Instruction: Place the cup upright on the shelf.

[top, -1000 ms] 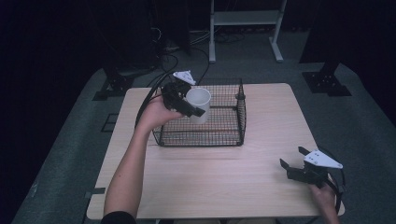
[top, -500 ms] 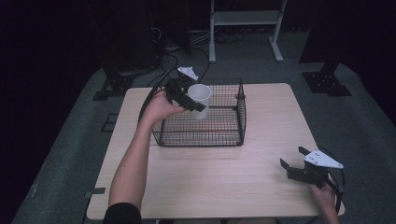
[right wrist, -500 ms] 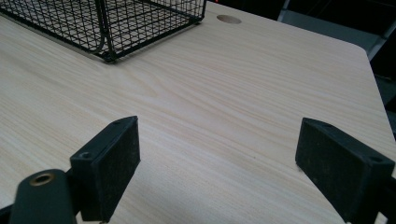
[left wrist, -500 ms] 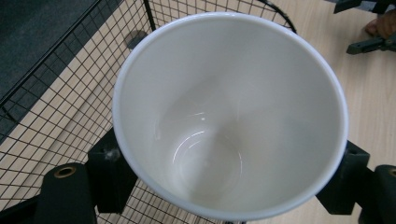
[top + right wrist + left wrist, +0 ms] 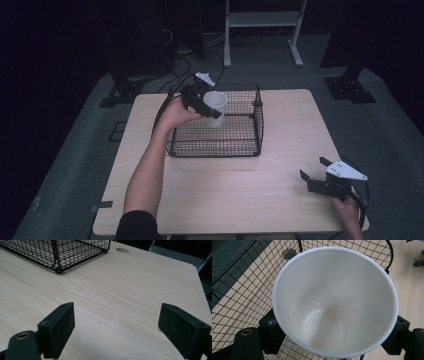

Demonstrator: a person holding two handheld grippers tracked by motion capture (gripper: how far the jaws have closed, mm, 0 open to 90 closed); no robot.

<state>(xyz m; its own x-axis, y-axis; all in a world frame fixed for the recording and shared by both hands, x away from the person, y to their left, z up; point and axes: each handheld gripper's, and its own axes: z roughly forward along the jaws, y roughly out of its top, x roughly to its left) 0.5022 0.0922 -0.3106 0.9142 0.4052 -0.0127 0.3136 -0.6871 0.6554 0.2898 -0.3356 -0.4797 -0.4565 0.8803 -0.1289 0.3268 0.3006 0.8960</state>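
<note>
A white cup (image 5: 215, 107) hangs above the left part of a black wire basket (image 5: 250, 145), with my left gripper (image 5: 207, 109) shut on its sides. Seen from the left gripper view, the cup (image 5: 334, 302) is empty, its mouth faces the camera, and the basket's mesh (image 5: 244, 290) lies beneath it. My right gripper (image 5: 314, 176) rests low over the table's front right corner, open, with nothing between its fingers (image 5: 58, 327). The right gripper view has the basket's near corner (image 5: 58, 267) well ahead of the jaws.
The wooden table (image 5: 280, 200) carries the basket at its back middle. A round cable hole (image 5: 122, 250) sits in the tabletop beyond the basket. Behind the table, cables and a white stand (image 5: 260, 20) lie on the dark floor.
My left gripper has carried the cup a little forward and lower over the basket's left side. The right gripper has stayed still.
</note>
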